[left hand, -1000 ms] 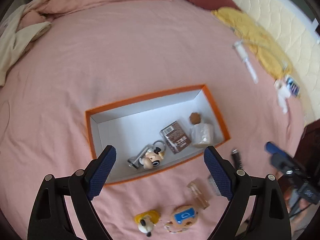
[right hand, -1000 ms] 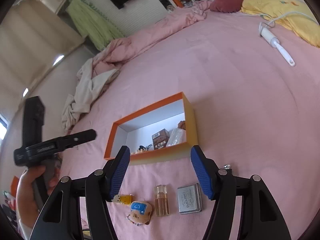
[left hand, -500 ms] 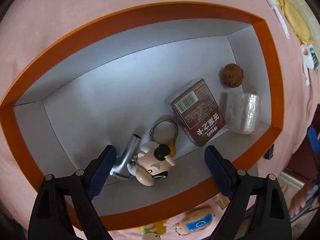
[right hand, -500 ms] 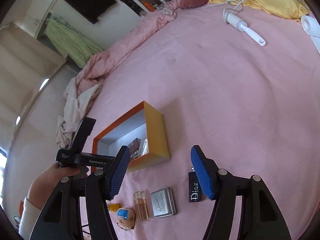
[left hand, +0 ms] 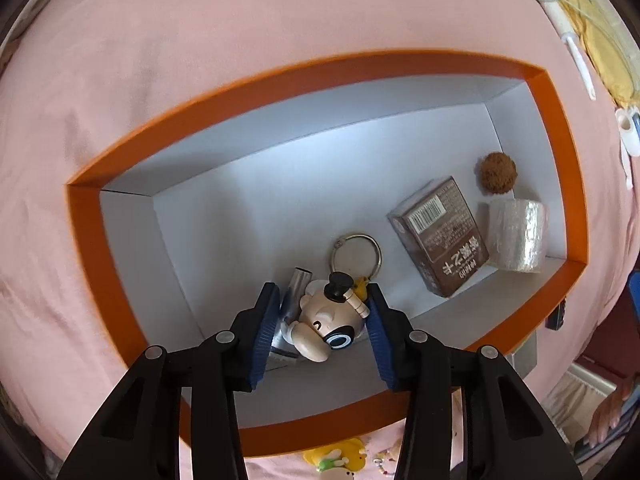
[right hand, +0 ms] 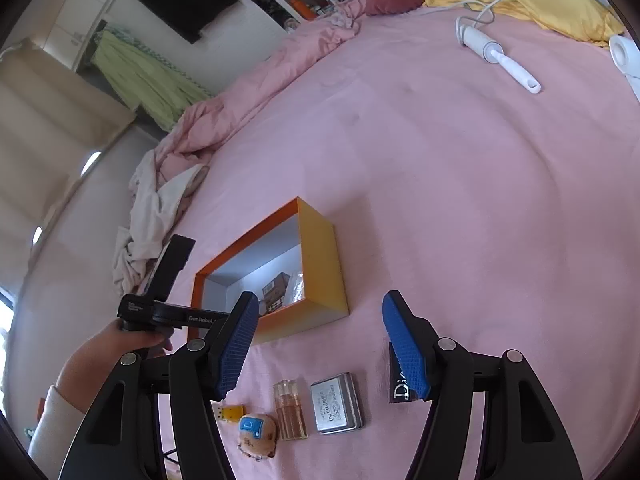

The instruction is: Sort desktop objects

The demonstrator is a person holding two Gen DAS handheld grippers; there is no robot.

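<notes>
Left tool (left hand: 320, 312) sits inside the orange box (left hand: 560, 168), jaws narrowed around the figurine keychain (left hand: 324, 320) right between its pads, contact unclear; ring points ahead. Right tool (right hand: 316, 340) is wide open, empty, well off.

My left gripper (left hand: 320, 322) has matt black plastic arms and blue pads (left hand: 265, 330) with a ribbed, rubbery look. Between them sits a glossy plastic figurine (left hand: 324, 326) on a shiny metal key ring (left hand: 356, 252). The box (left hand: 96, 248) is matt orange card, smooth white inside. At right, a glossy wrapped brown carton (left hand: 440, 236) and a crinkled clear-wrapped roll (left hand: 516, 236). The bed sheet (right hand: 460, 200) is soft matt pink cloth.
</notes>
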